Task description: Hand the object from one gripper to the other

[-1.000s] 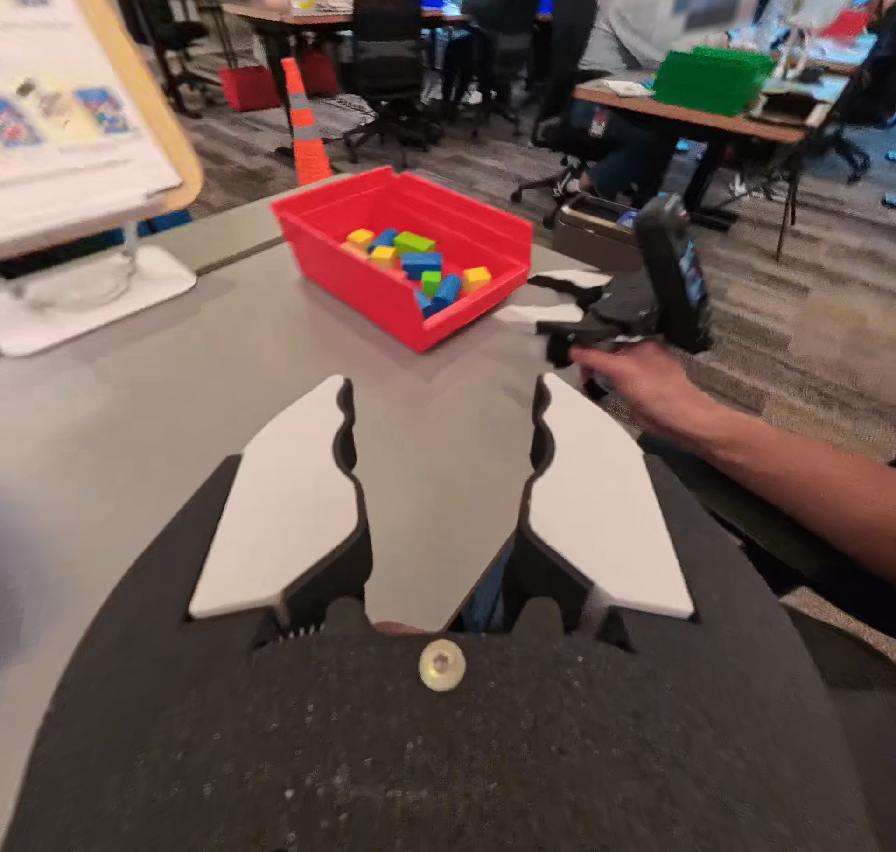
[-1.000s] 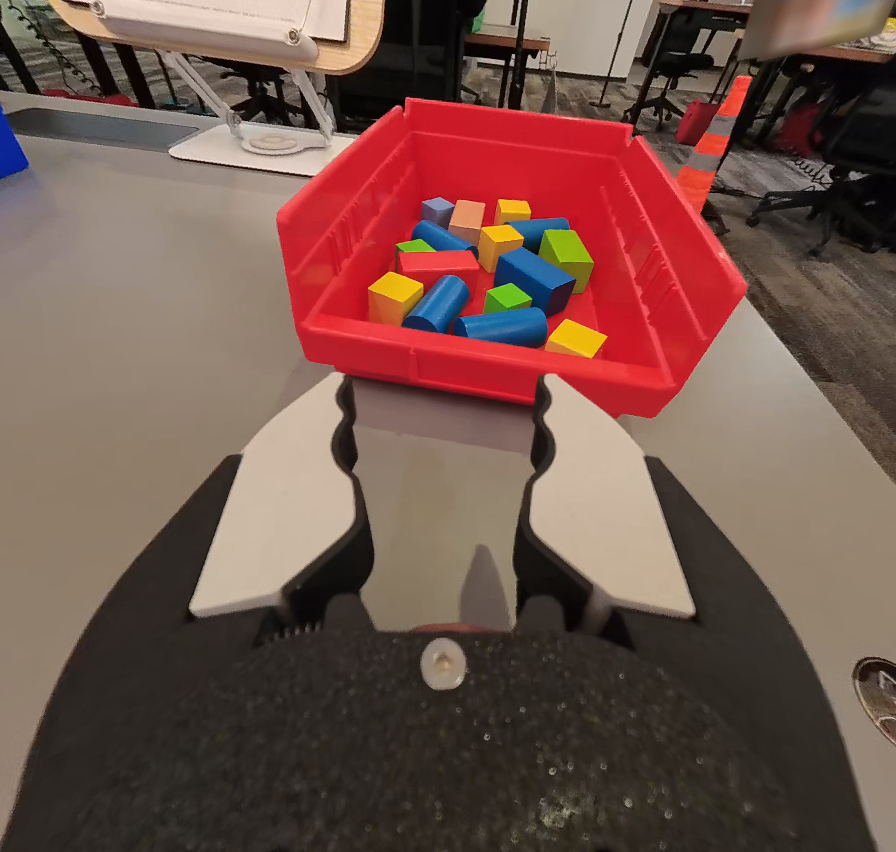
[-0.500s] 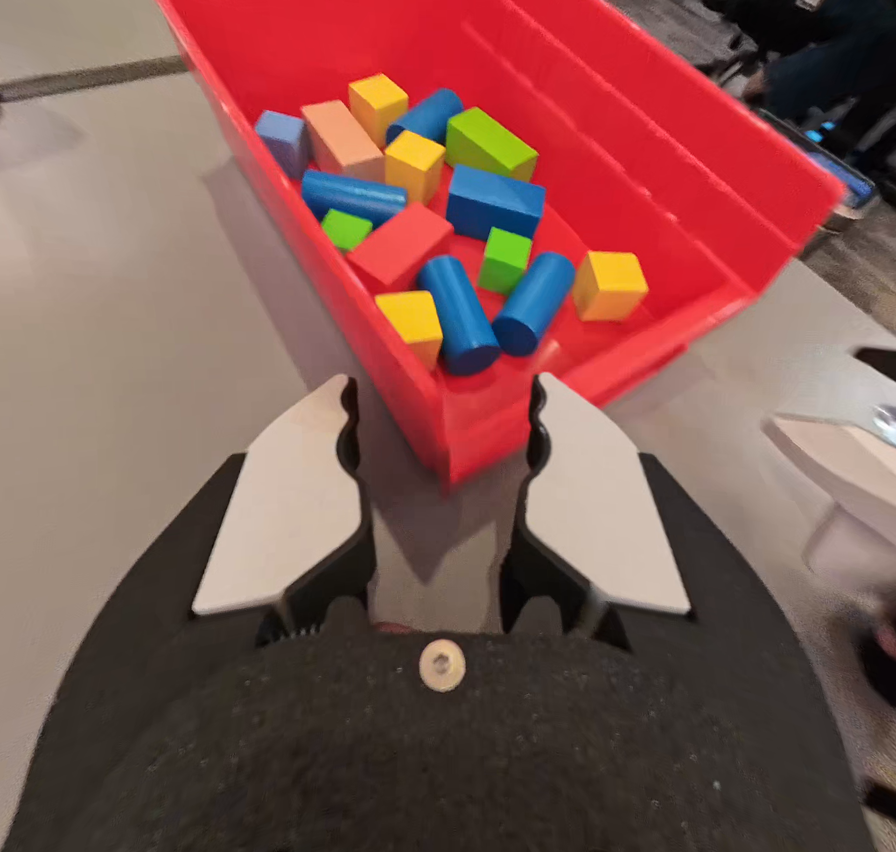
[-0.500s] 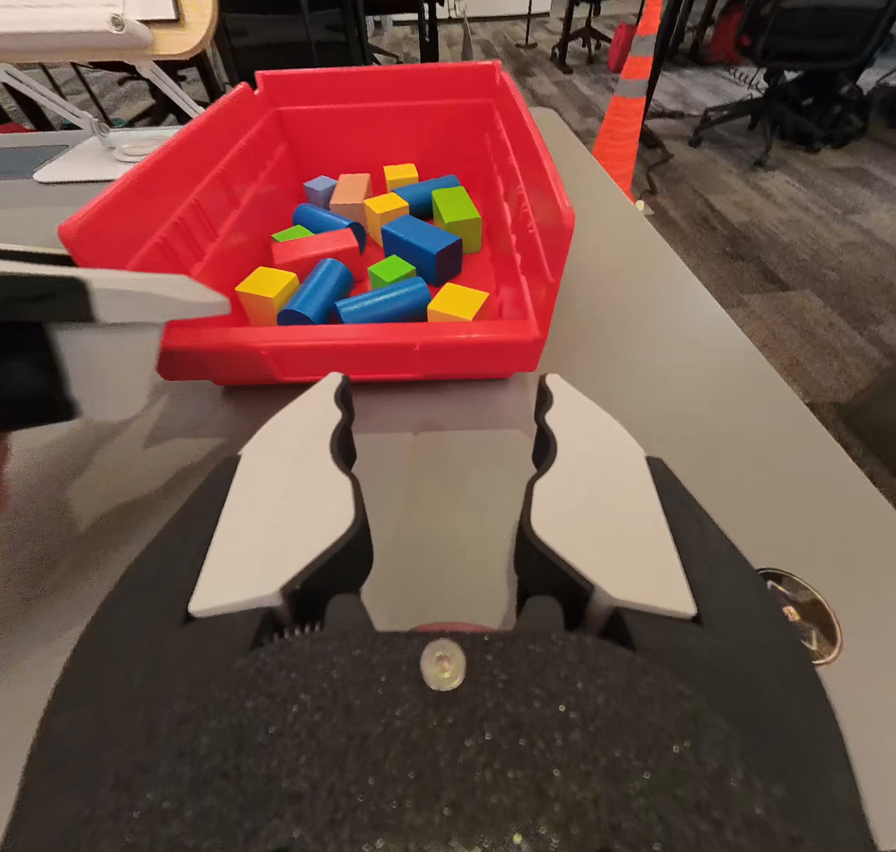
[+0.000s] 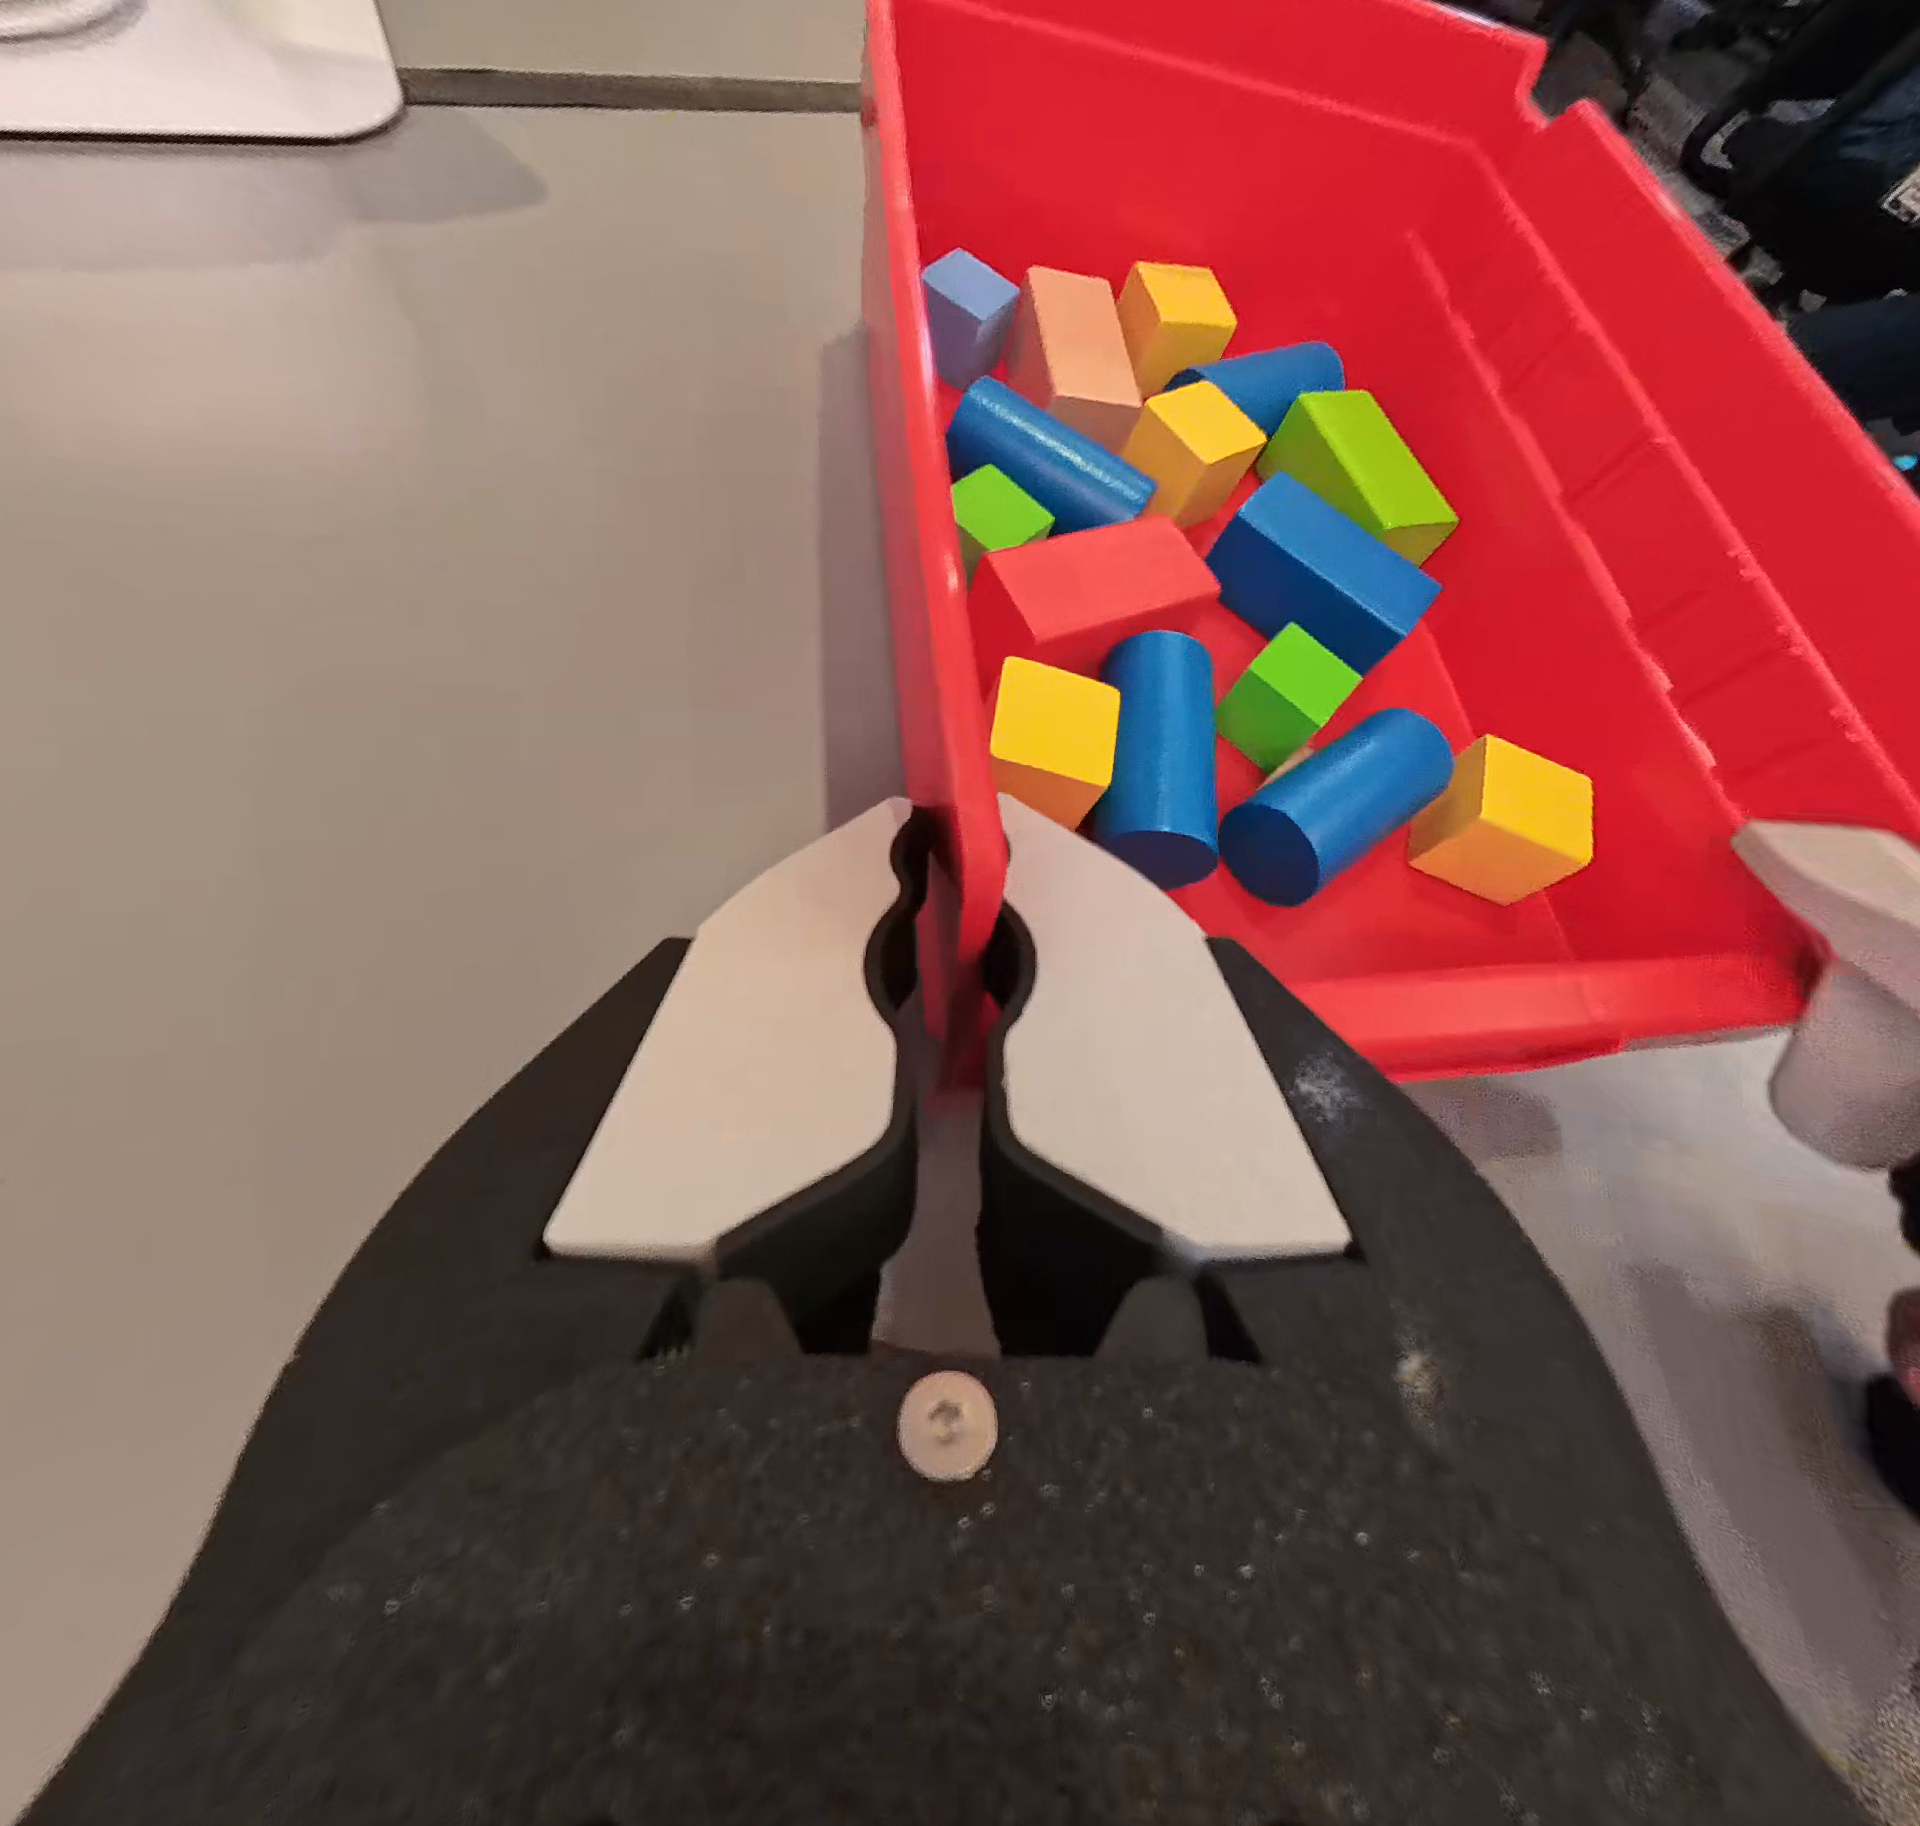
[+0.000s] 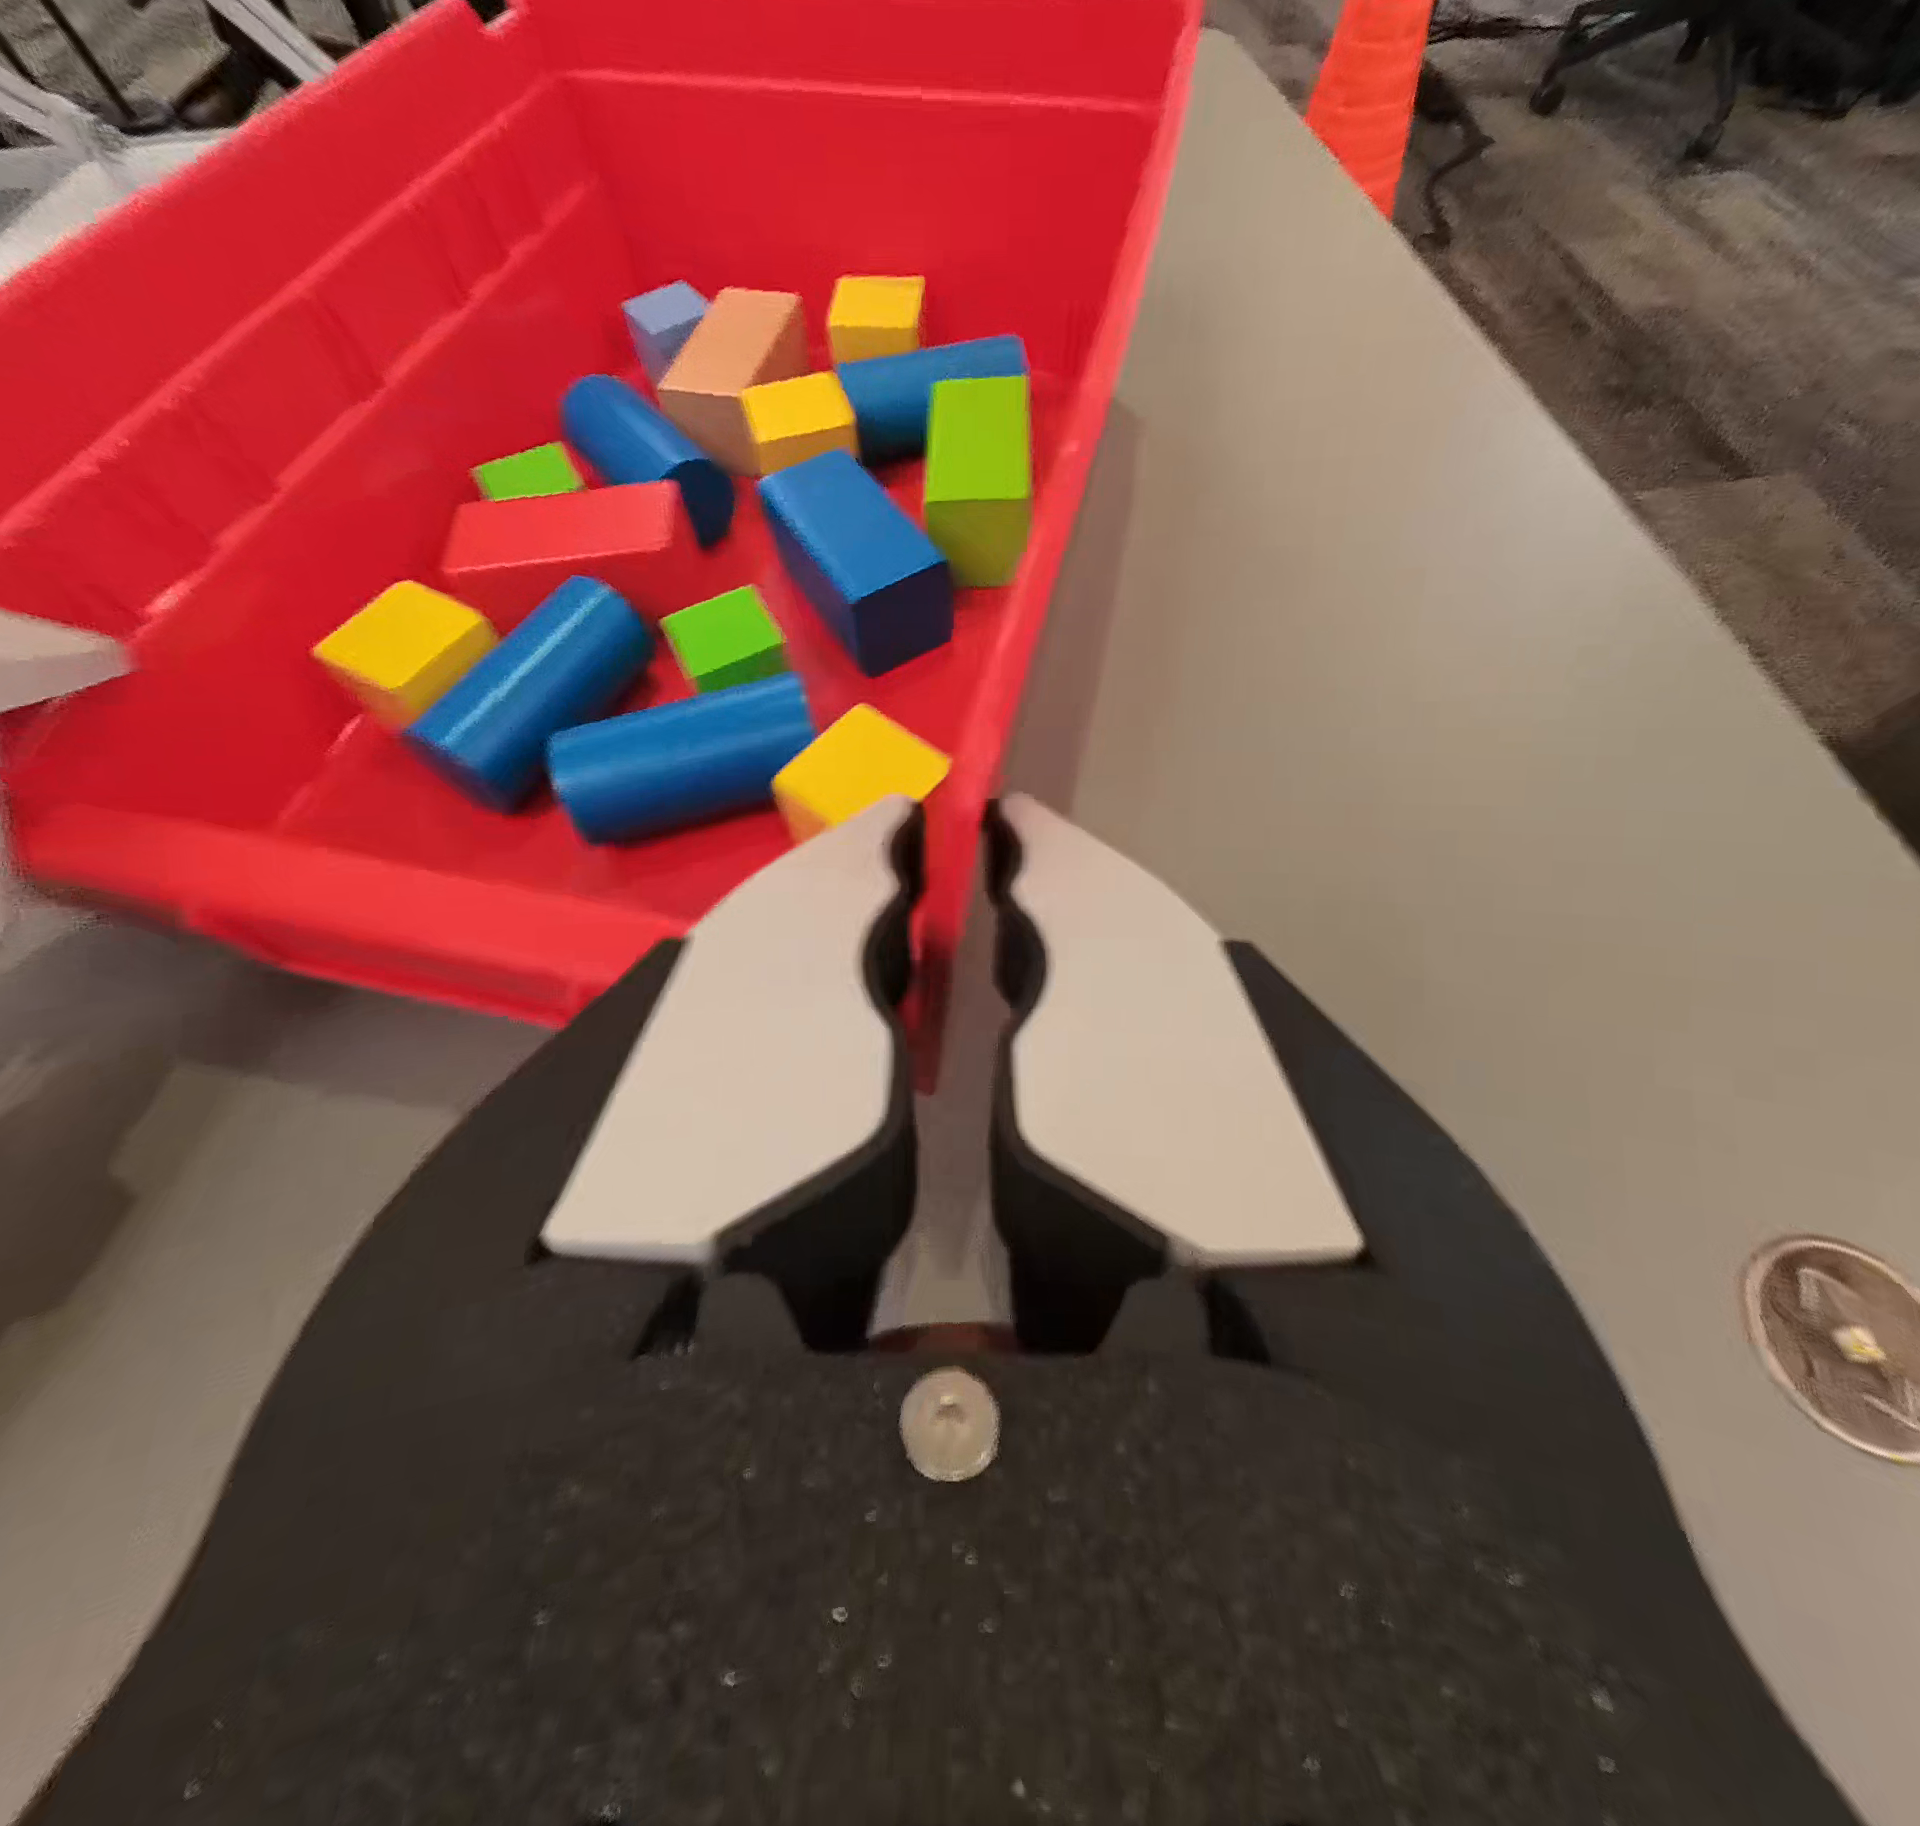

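Where half second ago both stood wide open, my left claw (image 5: 951, 846) and right claw (image 6: 951, 826) now pinch opposite side walls of red plastic bin (image 5: 1195, 166) of coloured wooden blocks (image 5: 1320, 571) on grey table (image 5: 416, 529).

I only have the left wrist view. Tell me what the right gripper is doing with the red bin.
Observer: The right gripper is shut on the right side wall of the red bin, near the front corner.
Operator: Report what lies beside it on the table.
Observer: A round metal disc sits in the grey table, right of that gripper, apart from the bin.
Operator: Name anything past the table edge.
Observer: An orange cone stands on the floor beyond the far right edge.
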### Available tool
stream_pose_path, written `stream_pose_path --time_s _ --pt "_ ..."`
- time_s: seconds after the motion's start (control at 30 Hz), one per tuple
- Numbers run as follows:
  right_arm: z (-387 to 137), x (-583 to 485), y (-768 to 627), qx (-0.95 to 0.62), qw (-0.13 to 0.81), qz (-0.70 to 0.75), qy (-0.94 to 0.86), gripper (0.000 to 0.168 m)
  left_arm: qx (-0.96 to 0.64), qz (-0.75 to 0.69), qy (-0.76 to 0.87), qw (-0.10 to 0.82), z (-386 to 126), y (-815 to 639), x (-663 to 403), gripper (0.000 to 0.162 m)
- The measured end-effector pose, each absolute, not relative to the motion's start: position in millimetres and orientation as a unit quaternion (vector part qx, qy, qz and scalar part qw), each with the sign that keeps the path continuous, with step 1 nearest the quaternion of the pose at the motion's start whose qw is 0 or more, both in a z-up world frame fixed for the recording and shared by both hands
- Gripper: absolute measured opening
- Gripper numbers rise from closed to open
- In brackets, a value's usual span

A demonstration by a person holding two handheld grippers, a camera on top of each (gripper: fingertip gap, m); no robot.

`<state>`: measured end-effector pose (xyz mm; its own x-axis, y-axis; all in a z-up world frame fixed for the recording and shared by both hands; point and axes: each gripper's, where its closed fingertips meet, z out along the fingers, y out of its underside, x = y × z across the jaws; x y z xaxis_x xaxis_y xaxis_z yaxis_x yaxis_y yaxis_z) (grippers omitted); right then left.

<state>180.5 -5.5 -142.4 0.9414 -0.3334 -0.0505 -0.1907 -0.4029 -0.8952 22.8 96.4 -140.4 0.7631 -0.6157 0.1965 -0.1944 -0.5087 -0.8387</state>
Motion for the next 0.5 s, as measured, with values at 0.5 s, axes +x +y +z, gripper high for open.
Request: stream_pose_path --time_s 0.5 --pt "-105 -37 83 -0.831 0.554 -0.019 0.043 0.004 -0.835 -0.147 0.146 0.51 -94 138 -224 0.006"
